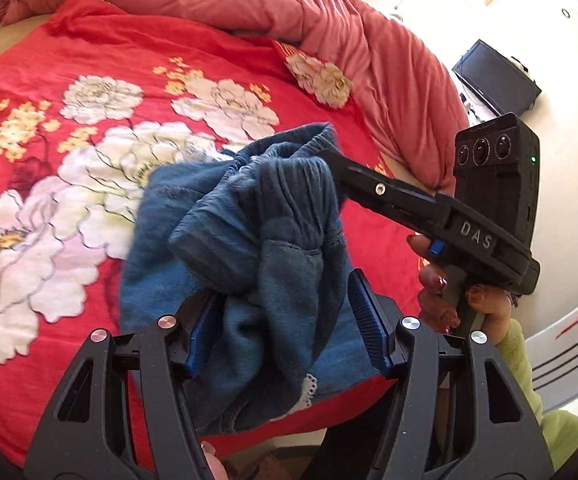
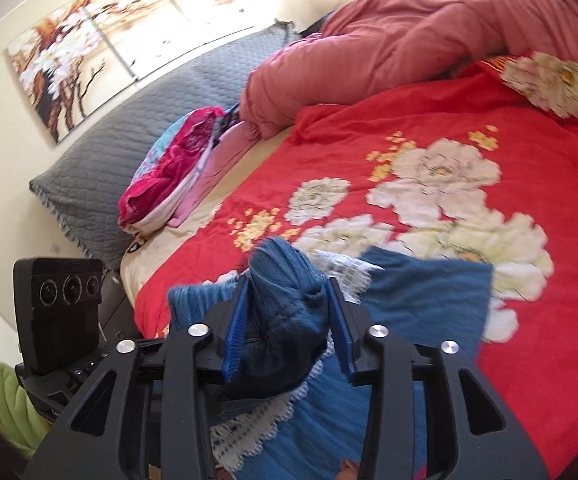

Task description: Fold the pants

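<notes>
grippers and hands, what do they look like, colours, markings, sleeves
Both grippers are matte black with blue ribbed pads and silver pivot bolts. The right gripper carries white "DAS" lettering, a blue button and a boxy three-lens module with a green light. The hand has dark glossy nails and a lime-green fleece sleeve.

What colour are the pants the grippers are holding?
Blue, with white lace trim; the pants show best in the right wrist view.

Red floral blanket (image 2: 469,300) is lying open beyond the pants (image 2: 425,296); pink quilt (image 2: 409,36) is heaping along the far side, pillow pile (image 2: 169,168) blocking left.
</notes>
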A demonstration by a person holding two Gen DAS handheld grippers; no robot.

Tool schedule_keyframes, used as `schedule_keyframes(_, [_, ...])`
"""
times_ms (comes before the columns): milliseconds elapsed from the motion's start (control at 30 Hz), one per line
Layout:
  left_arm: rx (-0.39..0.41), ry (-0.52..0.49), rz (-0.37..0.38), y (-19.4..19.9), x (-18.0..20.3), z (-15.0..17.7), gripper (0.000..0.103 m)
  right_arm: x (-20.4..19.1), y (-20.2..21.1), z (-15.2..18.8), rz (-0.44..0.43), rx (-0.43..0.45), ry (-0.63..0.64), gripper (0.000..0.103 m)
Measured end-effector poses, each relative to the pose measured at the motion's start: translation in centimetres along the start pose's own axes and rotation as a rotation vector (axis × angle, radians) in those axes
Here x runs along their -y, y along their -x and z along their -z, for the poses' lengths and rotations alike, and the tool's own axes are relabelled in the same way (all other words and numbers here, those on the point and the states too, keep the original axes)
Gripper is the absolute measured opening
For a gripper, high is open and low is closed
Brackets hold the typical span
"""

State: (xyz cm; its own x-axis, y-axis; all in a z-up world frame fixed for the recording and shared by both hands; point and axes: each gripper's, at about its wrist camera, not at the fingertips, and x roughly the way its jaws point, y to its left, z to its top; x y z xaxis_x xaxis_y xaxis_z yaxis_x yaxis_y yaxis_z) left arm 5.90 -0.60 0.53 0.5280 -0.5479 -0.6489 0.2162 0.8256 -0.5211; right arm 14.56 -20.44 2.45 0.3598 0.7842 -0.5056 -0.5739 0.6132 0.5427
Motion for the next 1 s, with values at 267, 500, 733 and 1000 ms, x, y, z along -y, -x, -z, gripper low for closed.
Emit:
schedule_keyframes(267, [-0.026, -0.068, 0.109, 0.9, 0.9, 1.1, 0.052, 2.1, 3.4, 1.9, 0.140, 0.051, -0.100, 0.057])
schedule_keyframes(500, [0.044, -0.108, -0.186, 1.7, -1.3, 0.5, 0.054, -1.9, 1.7, 3.4, 0.253, -0.021, 0.054, 0.070])
schedule_keyframes(733, [-0.036, -0.231, -0.272, -1.2, 0.2, 3.2, 0.057, -1.3, 1.4, 6.5, 0.421, -0.112, 0.096, 0.070])
schedule_keyframes(1000, [-0.037, -0.226, -0.290, -1.3, 0.0, 3.5, 0.060, 0.8, 2.0, 8.3, 0.456, -0.104, 0.033, 0.070])
